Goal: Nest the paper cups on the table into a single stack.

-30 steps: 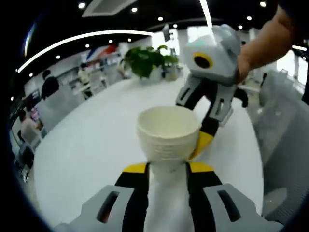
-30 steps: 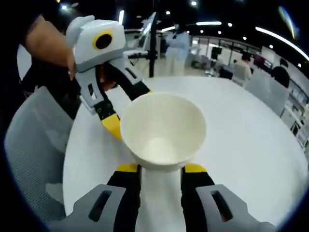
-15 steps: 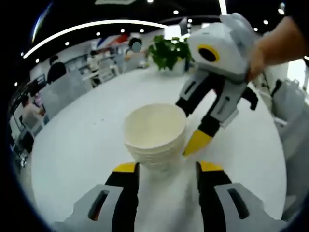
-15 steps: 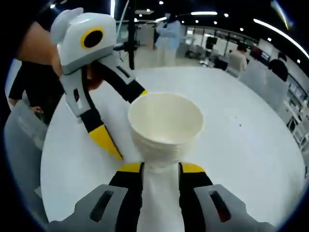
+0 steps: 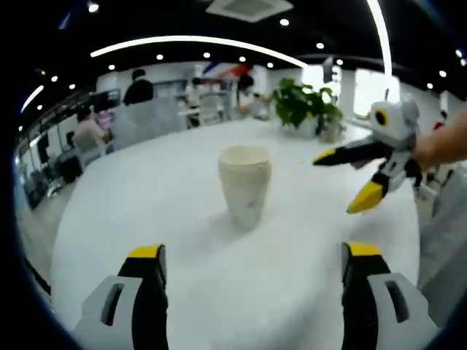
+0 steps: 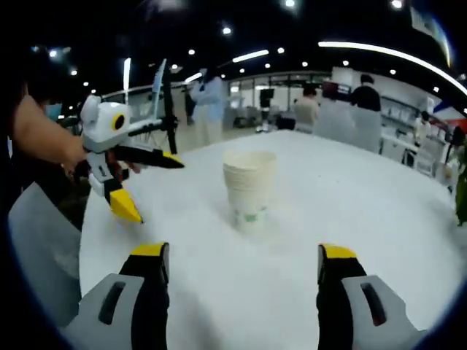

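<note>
Both hand-held grippers, left (image 5: 252, 255) and right (image 6: 241, 251), have released and backed off the stack (image 5: 244, 182), which stands upright on the counter (image 5: 146, 211); withdraw straight, avoiding a nudge.

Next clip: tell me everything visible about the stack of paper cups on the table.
The stack of paper cups is off-white, with several rims layered close under the top one and a faint greenish mark low on the outer cup in the right gripper view. It stands upright, mouth up, on the white table. Nothing touches it: both hand-held grippers are open and well clear.
</note>
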